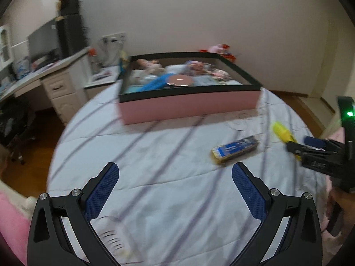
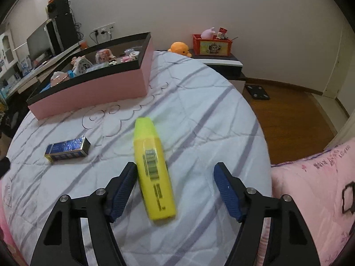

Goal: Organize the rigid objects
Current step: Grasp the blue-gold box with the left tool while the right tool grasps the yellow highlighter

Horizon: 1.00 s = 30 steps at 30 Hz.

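The right gripper (image 2: 175,175) hangs over a yellow highlighter (image 2: 153,173), its jaws spread wide; the left blue pad (image 2: 122,190) is touching or nearly touching the barrel, and the right one stands clear of it. The highlighter is a smooth plastic wedge with a paler green-yellow cap pointing away and dark print down its flat face; it lies on the bed (image 2: 199,115). The pads are blue, finely knurled rubber on black angular arms with round steel pins. Left of the highlighter, apart from it, lies a small box (image 2: 67,149), glossy, blue with gold edges. The left gripper (image 1: 175,186) hovers over bare quilt, jaws wide apart and holding nothing; a blurred clear ribbed object (image 1: 113,235) lies under it. Farther back sits a large tray (image 2: 99,88) with smooth pink walls and a black rim, full of small toys and trinkets too blurred to sort out. The bed cover is pale bluish-white cloth, quilted, crossed by grey-violet stripes and stitched with looping curls. A pink blanket (image 2: 315,188) lies at the right edge. Beyond are a wooden floor (image 2: 288,119), a plain wall, a white desk (image 1: 55,82) with a monitor (image 1: 43,42), and a low stand bearing a red crate (image 2: 212,45) and an orange plush (image 2: 180,47).
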Tool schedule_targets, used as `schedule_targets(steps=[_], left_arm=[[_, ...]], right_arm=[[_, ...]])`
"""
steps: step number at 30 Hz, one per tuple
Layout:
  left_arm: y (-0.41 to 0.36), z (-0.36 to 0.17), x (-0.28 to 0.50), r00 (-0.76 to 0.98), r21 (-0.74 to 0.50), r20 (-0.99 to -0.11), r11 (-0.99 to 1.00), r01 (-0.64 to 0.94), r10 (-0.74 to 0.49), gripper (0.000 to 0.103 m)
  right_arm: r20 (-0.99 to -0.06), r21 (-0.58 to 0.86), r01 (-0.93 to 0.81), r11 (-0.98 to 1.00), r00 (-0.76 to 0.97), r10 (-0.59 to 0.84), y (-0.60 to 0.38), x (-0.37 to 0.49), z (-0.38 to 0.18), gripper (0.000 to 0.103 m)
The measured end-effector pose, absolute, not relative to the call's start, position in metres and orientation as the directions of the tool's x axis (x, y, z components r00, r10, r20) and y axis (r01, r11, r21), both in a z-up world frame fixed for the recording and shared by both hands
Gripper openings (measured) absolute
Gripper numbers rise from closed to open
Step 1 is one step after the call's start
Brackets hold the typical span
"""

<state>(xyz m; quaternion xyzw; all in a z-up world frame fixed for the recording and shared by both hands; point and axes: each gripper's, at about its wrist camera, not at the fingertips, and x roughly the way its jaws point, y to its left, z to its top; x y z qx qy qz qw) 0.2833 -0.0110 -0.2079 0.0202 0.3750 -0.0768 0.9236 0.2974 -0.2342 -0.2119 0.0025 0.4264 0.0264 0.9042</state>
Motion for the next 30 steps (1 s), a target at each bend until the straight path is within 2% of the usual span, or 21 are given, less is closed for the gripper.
schedule_targets(steps=[6,9,16,20,23,25,27,30], left_arm=[[-0.051,-0.224,0.314,0.647,-0.008,-0.731,0.951,0.309,-0.217,0.103],[-0.065,-0.234,0.330,0.629,0.069,-0.757,0.934,0.350,-0.180,0.103],[-0.084,-0.253,0.354,0.567,0.142,-0.814,0.903,0.405,-0.126,0.103],[-0.089,-0.252,0.364,0.550,0.124,-0.824,0.905,0.406,-0.134,0.102],[-0.088,-0.252,0.372,0.514,0.013,-0.831,0.917,0.399,-0.212,0.084],[-0.089,-0.249,0.370,0.536,0.016,-0.821,0.928,0.371,-0.200,0.069],[-0.090,-0.247,0.364,0.554,0.015,-0.807,0.931,0.366,-0.205,0.032],[-0.080,-0.246,0.356,0.573,0.006,-0.797,0.947,0.320,-0.189,0.021]], right_arm=[[-0.773,0.013,-0.092,0.996,0.631,0.069,-0.229,0.307,-0.220,0.073],[-0.767,0.024,-0.100,0.995,0.636,0.083,-0.232,0.306,-0.221,0.073],[-0.766,0.024,-0.102,0.994,0.637,0.084,-0.233,0.308,-0.222,0.074],[-0.764,0.024,-0.102,0.994,0.639,0.084,-0.233,0.307,-0.222,0.074],[-0.764,0.022,-0.102,0.995,0.640,0.083,-0.233,0.306,-0.223,0.074],[-0.763,0.029,-0.104,0.994,0.641,0.089,-0.234,0.305,-0.222,0.074],[-0.763,0.027,-0.107,0.994,0.640,0.090,-0.234,0.305,-0.222,0.074],[-0.766,0.040,-0.114,0.993,0.635,0.104,-0.234,0.306,-0.222,0.077]])
